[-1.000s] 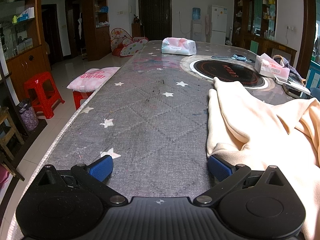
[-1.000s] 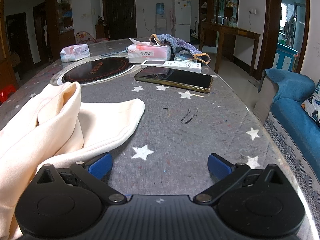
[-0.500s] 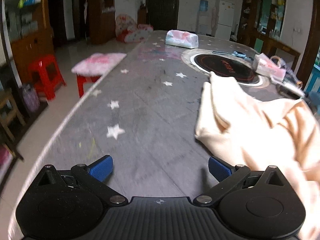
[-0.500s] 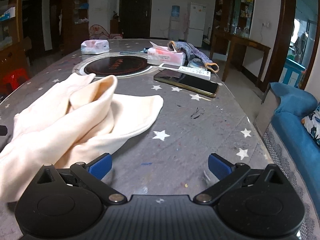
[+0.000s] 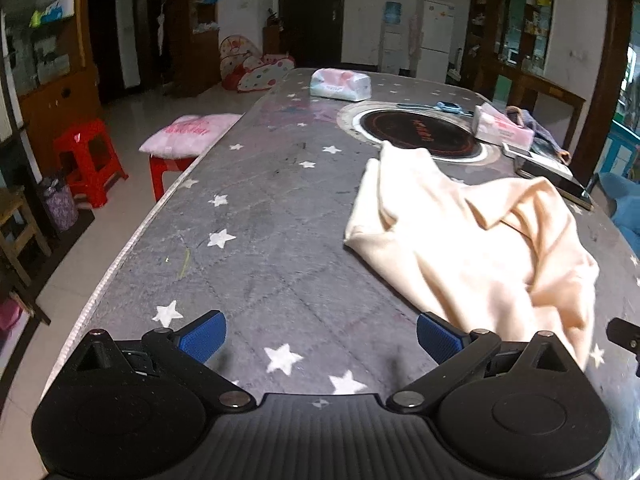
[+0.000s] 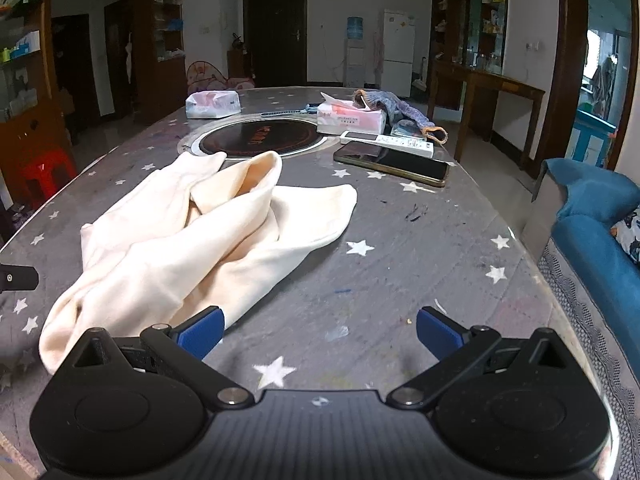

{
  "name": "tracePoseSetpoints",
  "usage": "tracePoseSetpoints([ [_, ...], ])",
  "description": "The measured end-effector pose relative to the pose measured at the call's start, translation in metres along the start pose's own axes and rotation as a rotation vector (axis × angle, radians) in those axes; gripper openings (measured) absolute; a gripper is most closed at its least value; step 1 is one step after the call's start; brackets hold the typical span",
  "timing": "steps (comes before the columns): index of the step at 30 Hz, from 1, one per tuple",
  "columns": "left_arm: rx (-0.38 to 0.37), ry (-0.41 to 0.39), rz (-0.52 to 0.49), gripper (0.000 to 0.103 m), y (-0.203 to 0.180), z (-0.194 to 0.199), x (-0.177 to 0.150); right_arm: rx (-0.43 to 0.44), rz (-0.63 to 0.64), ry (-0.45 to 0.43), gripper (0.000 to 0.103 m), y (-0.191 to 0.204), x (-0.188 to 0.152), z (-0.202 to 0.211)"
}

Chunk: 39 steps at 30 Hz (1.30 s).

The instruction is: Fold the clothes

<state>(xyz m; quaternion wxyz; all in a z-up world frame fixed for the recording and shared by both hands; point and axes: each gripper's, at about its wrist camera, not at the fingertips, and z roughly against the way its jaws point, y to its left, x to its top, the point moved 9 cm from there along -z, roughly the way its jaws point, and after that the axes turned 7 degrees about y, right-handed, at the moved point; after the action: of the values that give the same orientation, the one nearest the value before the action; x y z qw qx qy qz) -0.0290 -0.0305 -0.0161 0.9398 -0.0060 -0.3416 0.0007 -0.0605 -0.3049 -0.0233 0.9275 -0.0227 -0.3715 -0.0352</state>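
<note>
A cream garment (image 5: 472, 240) (image 6: 208, 232) lies crumpled in a loose heap on the grey star-patterned table (image 5: 256, 240) (image 6: 400, 264). My left gripper (image 5: 320, 334) hovers open above the near table edge, left of the heap, its right blue pad close to the cloth's near hem. My right gripper (image 6: 318, 330) is open too, with its left blue pad just in front of the garment's near corner. Neither holds anything. The tip of the other gripper shows at each view's edge.
Behind the garment are a round black hob (image 6: 260, 138), a phone (image 6: 390, 160), a remote (image 6: 386, 140), two tissue packs (image 6: 350, 116) (image 5: 340, 84) and a blue cloth (image 6: 400, 108). Red stools (image 5: 90, 160) stand on the left, a blue sofa (image 6: 592, 216) on the right.
Both grippers have pulled back and risen from the table. The garment, near the pads a second ago, now lies free in a heap farther ahead.
</note>
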Motion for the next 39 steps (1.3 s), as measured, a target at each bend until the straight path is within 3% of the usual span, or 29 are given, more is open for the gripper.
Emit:
tracePoseSetpoints([
  [17,0.025,0.028,-0.049,0.103,-0.011,0.014,-0.026,0.040,0.028,0.020,0.103,0.018,-0.028,0.021],
  [39,0.038,0.028,-0.120,0.103,-0.030,0.027,-0.041,0.050,0.052,0.010,0.103,0.030,-0.034,0.036],
])
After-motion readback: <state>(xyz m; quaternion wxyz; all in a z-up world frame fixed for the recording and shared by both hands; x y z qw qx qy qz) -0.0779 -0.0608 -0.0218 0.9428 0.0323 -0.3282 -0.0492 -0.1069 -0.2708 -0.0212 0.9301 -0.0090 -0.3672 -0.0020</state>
